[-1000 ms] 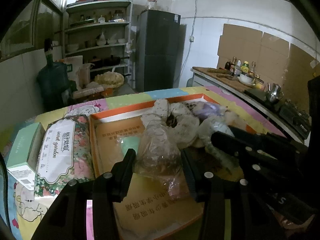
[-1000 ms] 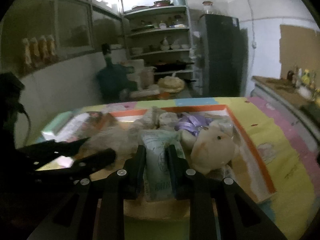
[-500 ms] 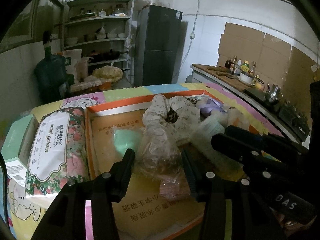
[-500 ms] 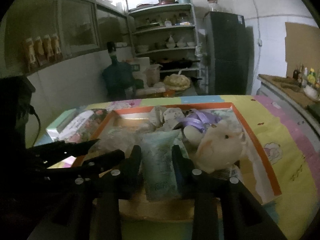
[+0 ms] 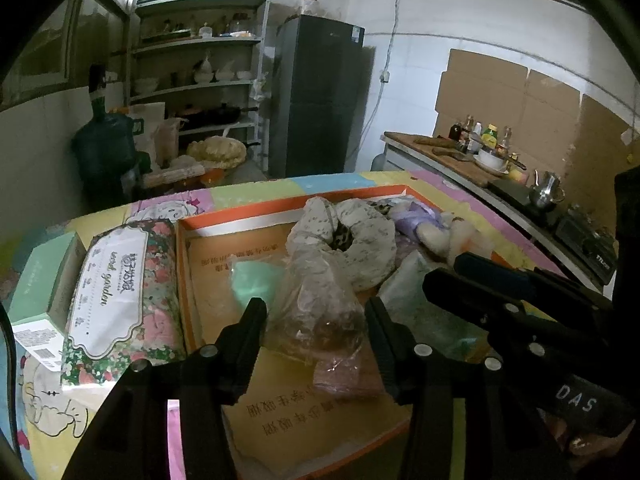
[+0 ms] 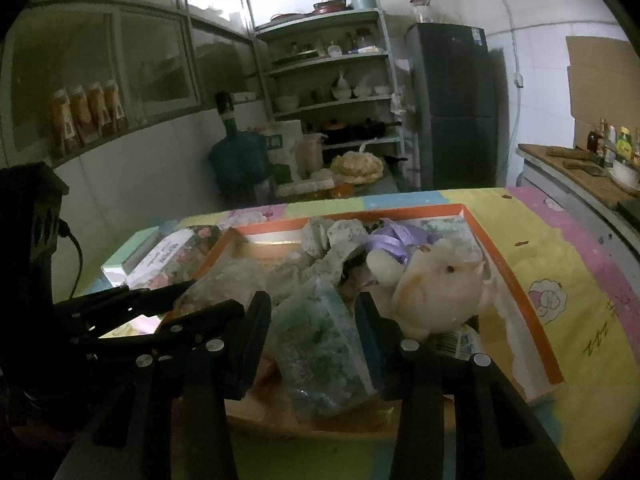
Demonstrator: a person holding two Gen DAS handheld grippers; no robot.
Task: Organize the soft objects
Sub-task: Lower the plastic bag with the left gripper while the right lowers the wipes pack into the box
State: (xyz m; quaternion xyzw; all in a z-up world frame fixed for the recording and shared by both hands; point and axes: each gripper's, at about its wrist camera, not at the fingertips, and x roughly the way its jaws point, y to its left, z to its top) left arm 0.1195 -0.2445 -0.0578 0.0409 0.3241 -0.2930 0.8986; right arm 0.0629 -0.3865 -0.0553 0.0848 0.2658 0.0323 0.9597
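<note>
Right now both grippers sit at the near edge of the orange-rimmed box [image 5: 352,196], side by side over its cardboard floor. Left gripper [image 5: 316,316] has its jaws spread wide w/ a crinkly clear plastic bag [image 5: 320,304] between them; the bag fills most of the gap, but can't tell if the pads actually press it. Right gripper [image 6: 314,312] is likewise parted, a pale green printed pouch [image 6: 324,344] lying between its fingers, loose rather than pinched.

Inside the box, further back from the pouch: a white plush rabbit [image 6: 436,292] on the right side, a purple ribbon bundle [image 6: 390,240] just behind it, and a speckled white fabric ring [image 5: 360,240] toward the middle. A mint-green soft pack [image 5: 252,280] lies on the box floor left of the plastic bag.

Outside the box, touching its left wall, a floral tissue pack [image 5: 120,292] lies flat, w/ a green carton [image 5: 38,280] just beyond that. All of it rests on a pastel cartoon tablecloth [image 6: 560,280]. Behind the box, well apart: a shelf rack [image 6: 332,80], dark fridge [image 6: 452,108], and a water jug [image 6: 238,156].
</note>
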